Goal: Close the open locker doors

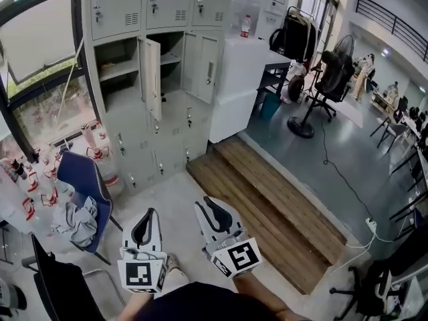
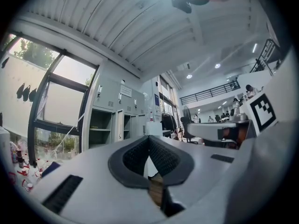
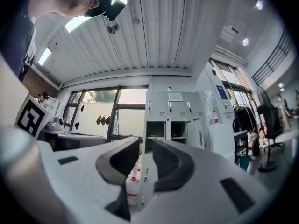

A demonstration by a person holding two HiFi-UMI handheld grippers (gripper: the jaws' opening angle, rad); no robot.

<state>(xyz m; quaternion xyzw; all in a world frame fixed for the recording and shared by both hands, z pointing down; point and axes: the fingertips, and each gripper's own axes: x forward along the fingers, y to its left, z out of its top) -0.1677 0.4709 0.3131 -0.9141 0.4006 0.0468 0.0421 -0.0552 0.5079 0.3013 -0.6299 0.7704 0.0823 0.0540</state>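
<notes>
The grey lockers [image 1: 167,19] stood at the far left of the room, well apart from the person. In the middle row two compartments [image 1: 117,69] gaped open, their shelves showing. One open locker door [image 1: 152,77] jutted out between them, nearly edge-on to the head view. Whether the panel just right of the second opening belonged to it or was shut, I could not tell.

Both tools were held low and near the person's body, pointing at the lockers, probably as an approach and not yet a reach. The left tongs [image 1: 152,212] were closed with nothing in them, their ribbed pads meeting at the tip in the left gripper view [image 2: 148,139]. That suits pushing a door flat with a blunt end. The right tongs [image 1: 207,206] stood parted and empty [image 3: 145,146], the open compartments showing beyond the gap, perhaps ready to take a door's edge.

A blue chair [image 1: 80,179] sat at the left, below the lockers, and might crowd the approach.
</notes>
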